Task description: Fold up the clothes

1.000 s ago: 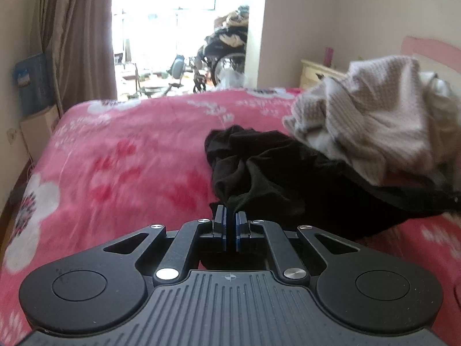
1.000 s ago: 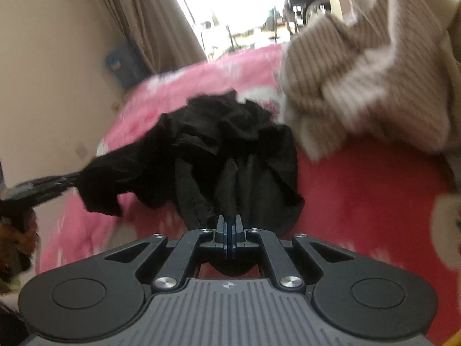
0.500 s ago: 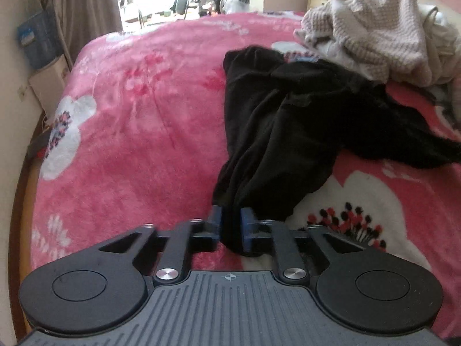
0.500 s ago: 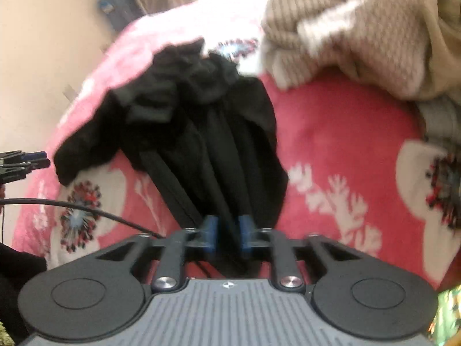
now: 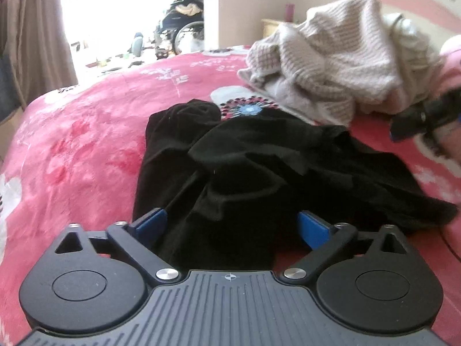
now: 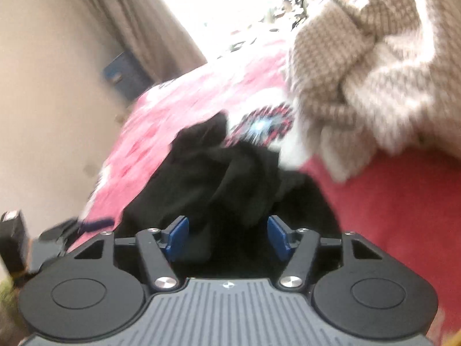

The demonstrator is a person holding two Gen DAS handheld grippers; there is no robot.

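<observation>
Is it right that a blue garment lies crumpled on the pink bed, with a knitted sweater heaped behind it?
Not quite: the garment is black, not blue, as the left wrist view shows. It does lie crumpled on the pink bed, with the knitted sweater heaped behind it.

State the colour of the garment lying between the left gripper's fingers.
Black: the garment shows best in the left wrist view.

- The left gripper (image 5: pixel 232 226) is angled downward; its jaws are opening, spread wide, with black cloth between the blue pads (image 5: pixel 151 223).
- The right gripper (image 6: pixel 227 238) is likewise tilted down, its jaws opening, cloth lying between them unpressed.
</observation>
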